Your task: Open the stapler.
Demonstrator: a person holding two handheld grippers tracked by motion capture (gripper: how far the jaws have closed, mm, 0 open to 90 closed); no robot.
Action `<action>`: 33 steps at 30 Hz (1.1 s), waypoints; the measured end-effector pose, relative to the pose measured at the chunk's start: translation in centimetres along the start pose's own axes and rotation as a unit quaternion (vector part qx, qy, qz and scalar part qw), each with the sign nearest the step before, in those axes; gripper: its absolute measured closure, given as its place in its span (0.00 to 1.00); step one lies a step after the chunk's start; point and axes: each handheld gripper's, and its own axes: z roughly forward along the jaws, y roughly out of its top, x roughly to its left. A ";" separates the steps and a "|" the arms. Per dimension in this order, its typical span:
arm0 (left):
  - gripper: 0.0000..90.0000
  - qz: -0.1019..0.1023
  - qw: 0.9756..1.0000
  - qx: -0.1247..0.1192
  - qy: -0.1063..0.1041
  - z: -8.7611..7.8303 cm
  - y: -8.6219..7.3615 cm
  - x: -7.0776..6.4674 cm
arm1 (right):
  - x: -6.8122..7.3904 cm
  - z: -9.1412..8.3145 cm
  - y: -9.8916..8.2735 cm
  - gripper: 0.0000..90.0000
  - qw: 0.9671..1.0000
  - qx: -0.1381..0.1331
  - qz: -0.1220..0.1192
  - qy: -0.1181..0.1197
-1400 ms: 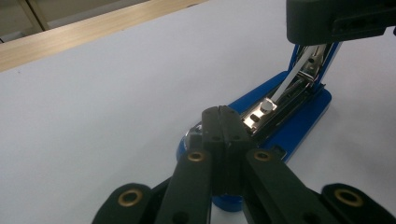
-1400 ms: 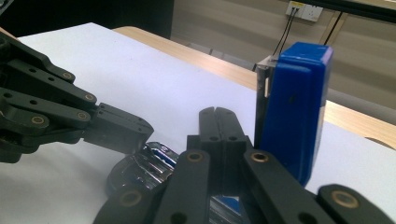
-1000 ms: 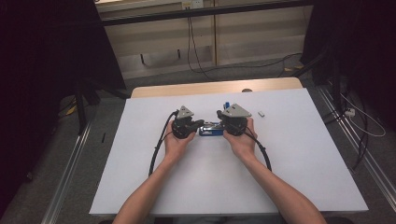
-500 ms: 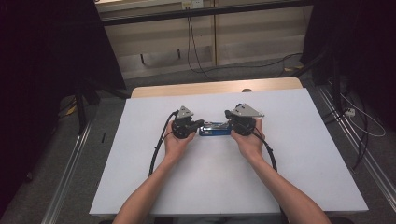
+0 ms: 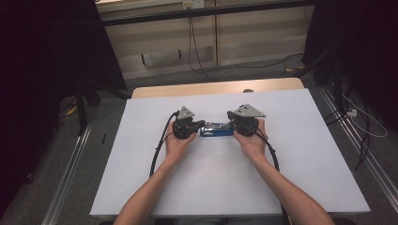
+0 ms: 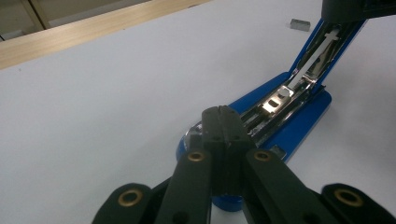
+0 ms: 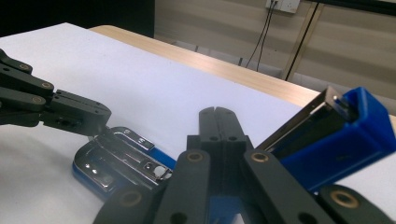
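So the high cam sits above my side of the bench (image 5: 141, 178), looking forward and down, far enough off to take in the whole white top plus the floor and wall behind. My forearms come in from the bottom. The left gripper cam rides right behind my left fingers (image 6: 223, 122), super close and low, facing along them across the bench. The right one does the same behind my right fingers (image 7: 219, 122), facing toward the back wall. All three share the blue stapler (image 5: 216, 130) in the middle (image 6: 299, 126) (image 7: 341, 140).
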 end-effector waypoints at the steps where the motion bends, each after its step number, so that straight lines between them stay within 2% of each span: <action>1: 1.00 0.000 1.000 0.000 0.000 0.0 0.0 0.0 | 0.0 0.0 0.0 1.00 1.000 0.001 -0.002 -0.001; 10: 1.00 -0.001 1.000 0.000 0.000 0.0 0.0 0.0 | -0.6 -0.3 -0.5 1.00 1.000 0.007 0.003 -0.005; 18: 1.00 -0.001 1.000 0.000 -0.001 0.0 0.0 0.0 | -1.1 -0.6 -0.5 1.00 1.000 0.016 -0.011 -0.012; 22: 1.00 -0.001 1.000 0.000 -0.001 0.0 0.0 0.0 | -2.0 -0.9 -0.9 1.00 1.000 0.021 -0.003 -0.020; 24: 1.00 -0.002 1.000 0.000 -0.001 0.0 0.0 0.0 | -2.4 -1.2 -1.1 1.00 1.000 0.017 0.003 -0.014; 28: 1.00 -0.002 1.000 0.000 0.000 0.0 0.0 0.0 | -2.7 -1.5 -1.4 1.00 1.000 0.021 -0.003 -0.014; 33: 1.00 -0.002 1.000 0.000 -0.001 0.0 0.0 0.0 | -3.3 -2.0 -1.7 1.00 1.000 0.019 0.005 -0.014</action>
